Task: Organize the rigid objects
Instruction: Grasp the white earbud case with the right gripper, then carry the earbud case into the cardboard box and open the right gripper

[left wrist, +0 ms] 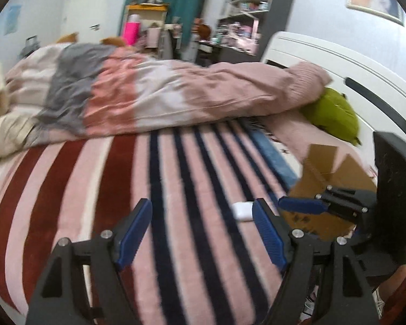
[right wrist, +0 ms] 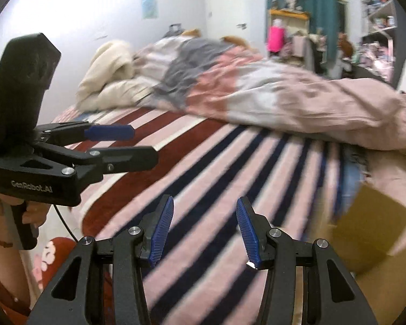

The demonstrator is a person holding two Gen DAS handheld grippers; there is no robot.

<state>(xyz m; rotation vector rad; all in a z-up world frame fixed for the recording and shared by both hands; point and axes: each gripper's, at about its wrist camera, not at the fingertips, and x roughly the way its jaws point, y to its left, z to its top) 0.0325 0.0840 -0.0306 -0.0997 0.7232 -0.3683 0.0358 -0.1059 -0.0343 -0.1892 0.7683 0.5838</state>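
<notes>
A small white case (left wrist: 242, 210) lies on the striped blanket (left wrist: 176, 189), just beyond my left gripper's right finger. A brown cardboard box (left wrist: 327, 173) with open flaps stands on the bed at the right; it also shows blurred in the right wrist view (right wrist: 370, 233). My left gripper (left wrist: 203, 214) is open and empty above the blanket. My right gripper (right wrist: 204, 214) is open and empty; seen from the left wrist view (left wrist: 303, 205), it hovers over the box. The left gripper also shows in the right wrist view (right wrist: 138, 143), at the left, open.
A crumpled pink and grey duvet (left wrist: 154, 92) lies across the far half of the bed. A green plush (left wrist: 333, 113) rests by the white headboard (left wrist: 338, 62). Cluttered shelves (left wrist: 243, 8) stand behind the bed. A cream blanket (right wrist: 108, 78) is bunched at the far left.
</notes>
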